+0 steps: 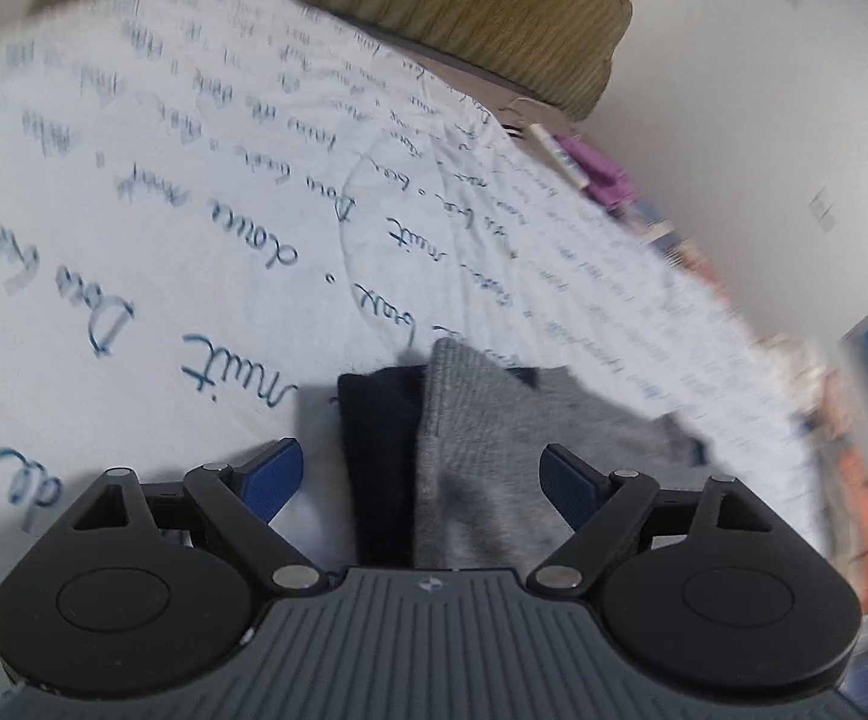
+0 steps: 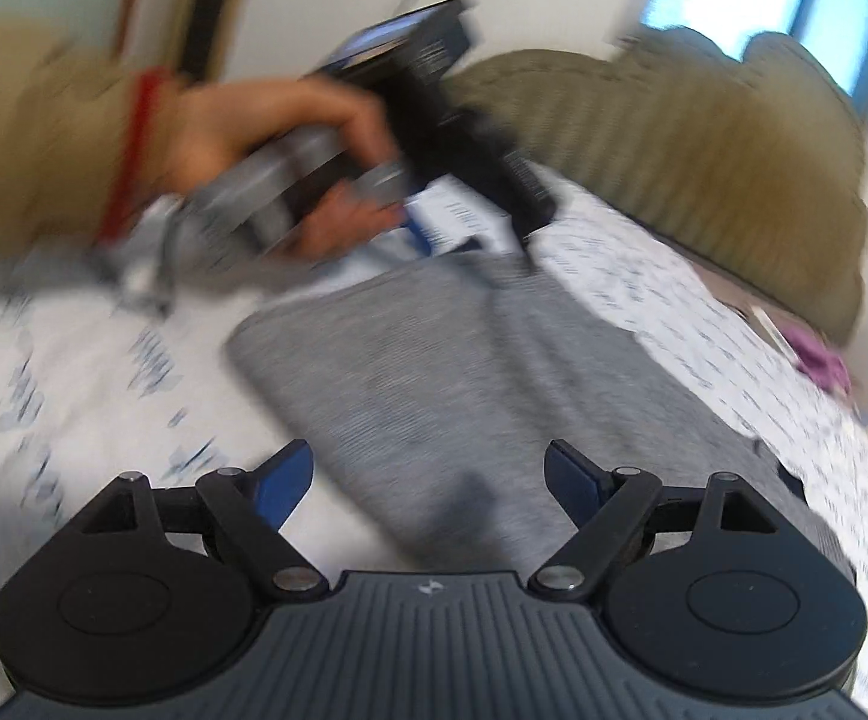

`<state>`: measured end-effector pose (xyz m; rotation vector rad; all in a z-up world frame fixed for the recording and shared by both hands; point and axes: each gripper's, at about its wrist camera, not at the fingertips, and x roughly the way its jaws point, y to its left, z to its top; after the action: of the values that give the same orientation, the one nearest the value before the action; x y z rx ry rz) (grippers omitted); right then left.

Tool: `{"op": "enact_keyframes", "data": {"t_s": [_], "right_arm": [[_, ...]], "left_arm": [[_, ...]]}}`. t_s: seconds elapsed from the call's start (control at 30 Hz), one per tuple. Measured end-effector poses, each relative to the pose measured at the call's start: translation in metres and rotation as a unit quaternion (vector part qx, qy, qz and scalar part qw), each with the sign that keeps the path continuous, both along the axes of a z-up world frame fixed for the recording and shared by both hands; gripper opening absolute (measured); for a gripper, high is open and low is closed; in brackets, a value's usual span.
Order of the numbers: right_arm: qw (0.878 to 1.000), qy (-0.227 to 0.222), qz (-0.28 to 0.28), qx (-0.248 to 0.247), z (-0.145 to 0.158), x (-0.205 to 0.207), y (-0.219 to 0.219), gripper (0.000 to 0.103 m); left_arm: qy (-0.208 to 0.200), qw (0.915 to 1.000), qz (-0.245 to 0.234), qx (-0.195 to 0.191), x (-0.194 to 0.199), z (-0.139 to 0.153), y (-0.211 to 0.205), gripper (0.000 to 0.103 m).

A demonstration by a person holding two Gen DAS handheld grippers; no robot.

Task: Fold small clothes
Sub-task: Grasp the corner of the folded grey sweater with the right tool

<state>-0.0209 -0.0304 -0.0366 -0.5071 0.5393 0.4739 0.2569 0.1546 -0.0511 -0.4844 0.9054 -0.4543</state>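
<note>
The grey garment (image 2: 434,372) lies folded at frame centre on the printed sheet (image 1: 164,210), both the left gripper (image 1: 422,474) and right gripper (image 2: 428,474) spread wide, grasping nothing, so folding looks largely done.

Both grippers open, angled down.
Left gripper (image 1: 422,471) jaws spread wide, nothing pinched; right gripper (image 2: 428,474) likewise. In right wrist view, the person's left hand (image 2: 266,138), tan sleeve with red cuff, grips its handle, motion-blurred.

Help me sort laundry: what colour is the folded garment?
Grey garment, ribbed, dark navy part beside it; clearest in the left wrist view.
</note>
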Motion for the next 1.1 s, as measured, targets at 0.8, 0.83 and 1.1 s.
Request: {"op": "enact_keyframes", "data": {"t_s": [0.8,0.83,1.1], "right_arm": [[0.985,-0.155,0.003,-0.077,-0.016,0.011,0.052,0.007],[0.986,-0.154,-0.005,-0.058,-0.010,0.011,0.044,0.007],[0.983,-0.158,-0.083,0.052,0.032,0.010,-0.027,0.007]], "left_arm": [[-0.001,0.9978,0.044,0.050,0.015,0.015,-0.037,0.010],[-0.008,0.9971,0.046,0.060,0.013,0.023,-0.041,0.010],[-0.022,0.9913,0.079,0.103,-0.002,0.077,-0.088,0.010]]}}
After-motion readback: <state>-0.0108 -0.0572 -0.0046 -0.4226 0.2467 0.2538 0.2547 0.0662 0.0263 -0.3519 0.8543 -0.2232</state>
